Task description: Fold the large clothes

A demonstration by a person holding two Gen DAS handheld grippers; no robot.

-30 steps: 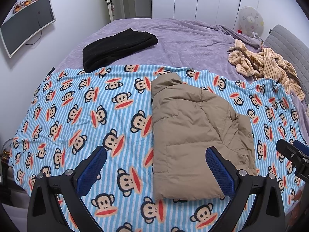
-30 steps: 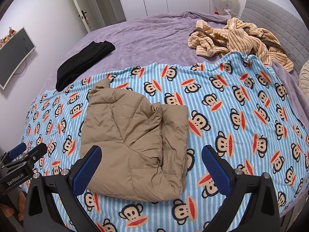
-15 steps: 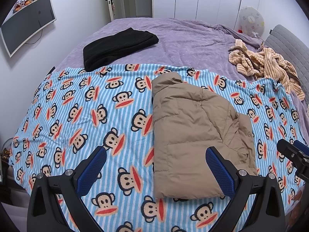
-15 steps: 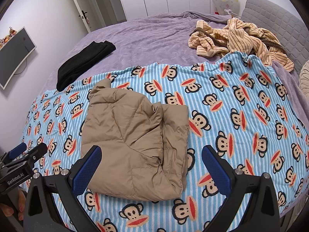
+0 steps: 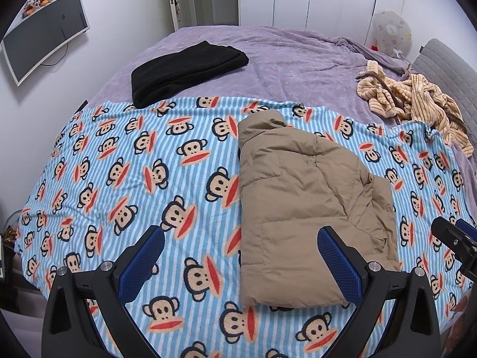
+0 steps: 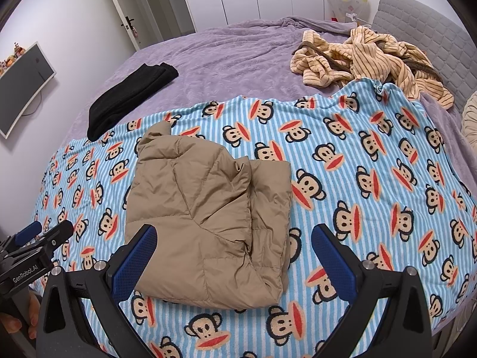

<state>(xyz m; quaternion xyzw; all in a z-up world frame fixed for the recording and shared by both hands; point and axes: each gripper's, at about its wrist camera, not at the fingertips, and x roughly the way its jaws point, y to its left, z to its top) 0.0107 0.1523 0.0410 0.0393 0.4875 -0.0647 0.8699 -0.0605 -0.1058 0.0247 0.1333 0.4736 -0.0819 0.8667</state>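
A tan puffer jacket [image 5: 301, 205] [image 6: 208, 217] lies folded into a compact rectangle on the blue striped monkey-print blanket [image 5: 119, 179] [image 6: 372, 179]. My left gripper [image 5: 238, 256] hovers open above the blanket's near edge, its right finger over the jacket's lower part, nothing between the blue pads. My right gripper [image 6: 235, 256] also stands open above the jacket's near end, touching nothing. Each gripper shows at the edge of the other's view: the right gripper [image 5: 456, 238] and the left gripper [image 6: 38, 238].
A folded black garment [image 5: 184, 68] [image 6: 128, 98] rests on the purple bedspread [image 5: 298, 59] at the back left. A crumpled yellow striped garment [image 5: 417, 101] [image 6: 366, 56] lies at the back right by the grey headboard [image 6: 423, 29]. A monitor [image 5: 41, 32] hangs on the left wall.
Both grippers stay open and nearly still; the views shift only slightly. The jacket has not moved.
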